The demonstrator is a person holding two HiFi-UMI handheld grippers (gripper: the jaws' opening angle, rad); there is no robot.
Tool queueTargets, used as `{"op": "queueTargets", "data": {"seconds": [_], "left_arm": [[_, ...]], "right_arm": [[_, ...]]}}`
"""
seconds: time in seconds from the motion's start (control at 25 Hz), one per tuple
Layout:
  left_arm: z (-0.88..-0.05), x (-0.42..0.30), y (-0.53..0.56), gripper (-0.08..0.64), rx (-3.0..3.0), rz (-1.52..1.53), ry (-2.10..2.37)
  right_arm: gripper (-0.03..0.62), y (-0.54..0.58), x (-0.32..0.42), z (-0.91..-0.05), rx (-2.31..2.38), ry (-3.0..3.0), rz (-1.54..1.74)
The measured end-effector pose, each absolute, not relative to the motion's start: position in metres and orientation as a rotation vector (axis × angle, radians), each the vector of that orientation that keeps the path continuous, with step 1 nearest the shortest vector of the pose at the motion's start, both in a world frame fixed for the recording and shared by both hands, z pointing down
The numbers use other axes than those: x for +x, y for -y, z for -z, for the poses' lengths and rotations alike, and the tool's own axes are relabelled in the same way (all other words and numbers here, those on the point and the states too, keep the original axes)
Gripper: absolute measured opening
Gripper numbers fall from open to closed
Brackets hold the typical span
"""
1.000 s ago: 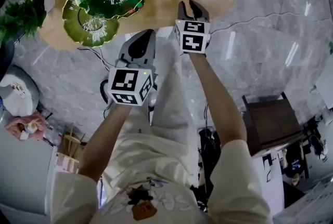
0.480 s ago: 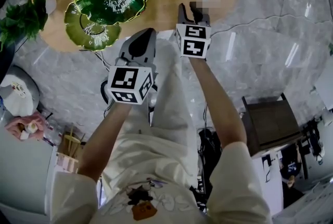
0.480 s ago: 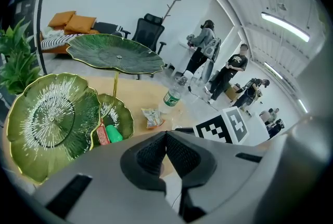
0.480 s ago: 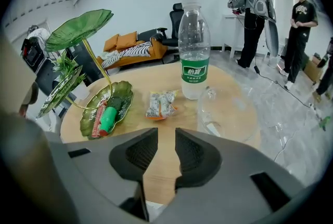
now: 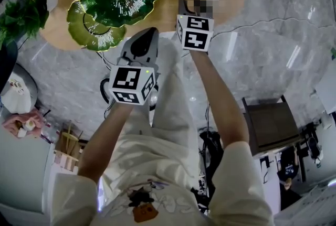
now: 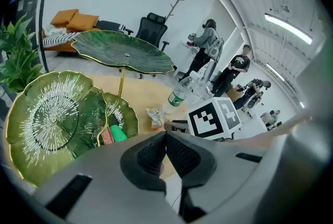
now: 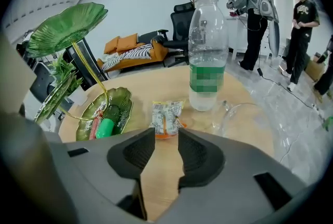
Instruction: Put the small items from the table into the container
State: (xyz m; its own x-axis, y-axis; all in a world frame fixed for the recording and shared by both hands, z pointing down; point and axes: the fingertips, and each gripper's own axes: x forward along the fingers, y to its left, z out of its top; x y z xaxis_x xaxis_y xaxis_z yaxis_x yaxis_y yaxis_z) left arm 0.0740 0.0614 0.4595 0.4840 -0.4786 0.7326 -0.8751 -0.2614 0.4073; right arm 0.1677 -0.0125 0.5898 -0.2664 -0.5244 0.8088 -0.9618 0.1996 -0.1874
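My right gripper (image 7: 166, 132) points down at the table (image 7: 156, 85), just past its near edge. Its jaws are opening, with a clear gap between the pads and nothing held. The snack packet (image 7: 166, 116) lies flat on the wood just beyond my fingertips, in line with the gap but not between the pads. A water bottle (image 7: 207, 56) stands upright just behind the packet and a little to its right. A clear glass vessel (image 7: 237, 114) sits near the bottle on the right side of the table.

On the left side of the table stands the green leaf-shaped tiered dish (image 7: 124, 99). Its lowest leaf holds a green item (image 7: 105, 127) with a red item (image 7: 93, 128) just beside it.

My left gripper (image 6: 166, 134) hangs near the table's near edge, well apart from the packet. Its jaws are pressed together with nothing between them.
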Motion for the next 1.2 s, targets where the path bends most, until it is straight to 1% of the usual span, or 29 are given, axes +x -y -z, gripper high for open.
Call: {"op": "queueTargets", "data": {"seconds": [0.4,0.96,1.04,1.08,1.12,1.2], "left_arm": [[-0.465,0.069,-0.047,0.008,1.903,-0.6,1.108],[-0.47,0.052,-0.041,0.008,1.907,-0.589,1.09],[-0.47,0.049,-0.042,0.008,1.91,-0.59,1.085],[-0.47,0.049,-0.043,0.008,1.91,-0.589,1.084],[-0.469,0.048,-0.043,0.008,1.911,-0.586,1.083],[-0.467,0.049,-0.044,0.008,1.915,-0.583,1.082]], "right_arm": [[0.141,0.039,0.151,-0.599,1.398,1.852,-0.941],[0.14,0.049,0.144,-0.624,1.385,1.766,-0.943],[0.119,0.048,0.142,-0.625,1.383,1.749,-0.932],[0.088,0.047,0.144,-0.625,1.384,1.739,-0.922],[0.071,0.047,0.145,-0.626,1.385,1.732,-0.914],[0.063,0.046,0.148,-0.625,1.39,1.724,-0.914]]}}
